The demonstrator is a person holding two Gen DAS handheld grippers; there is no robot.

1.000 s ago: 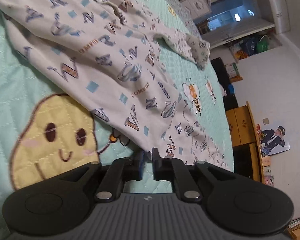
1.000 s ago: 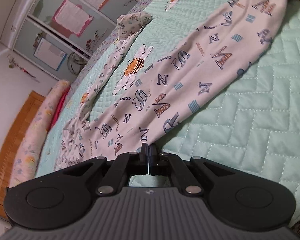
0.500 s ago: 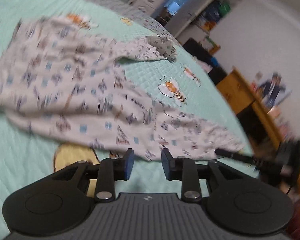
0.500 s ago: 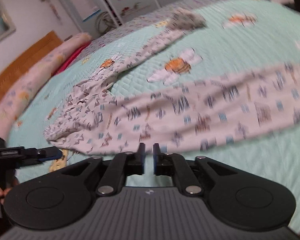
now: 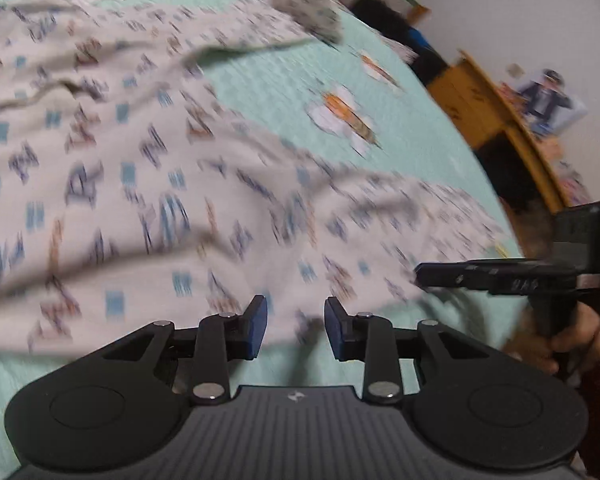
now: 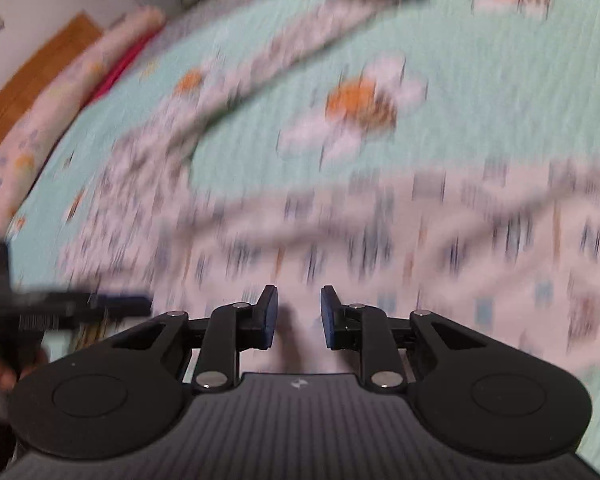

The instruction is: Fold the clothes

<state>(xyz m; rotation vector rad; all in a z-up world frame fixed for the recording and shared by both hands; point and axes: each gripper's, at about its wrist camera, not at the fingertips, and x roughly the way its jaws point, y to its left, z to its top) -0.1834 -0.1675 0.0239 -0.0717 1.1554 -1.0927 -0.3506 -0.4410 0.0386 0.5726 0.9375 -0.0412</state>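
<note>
- The left tool point(image 5: 295, 327) is seen with its jaws apart and nothing between them; a second ago they were nearly together at the near hem of the garment point(image 5: 148, 184), and they have just been opening.
- The right tool point(image 6: 299, 317) is likewise seen parted and empty; a second ago its jaws were shut at the garment's edge, and they have just been opening.
- The letter-printed garment is laid on the mint quilted bedspread point(image 5: 268, 92), spread wide across both views, with its near edge just ahead of both tools and one long part trailing away to a grey cuff point(image 5: 308, 12) at the far side.
- Compared with the earlier views, the cloth is seen from higher and farther back, and both pictures are smeared by motion, so both tools are judged to be pulling away after a release.
- The right tool is also caught at the right edge of the left wrist view point(image 5: 480, 276), held in a hand point(image 5: 572, 336), just beside the garment's end.
- The release is read as the close of one fold or lay-down; whether the cloth lies doubled cannot be told through the blur.
- A fresh grasp on another edge is judged to be the likely next need; the folding looks unfinished, since the garment is not yet compact.
</note>
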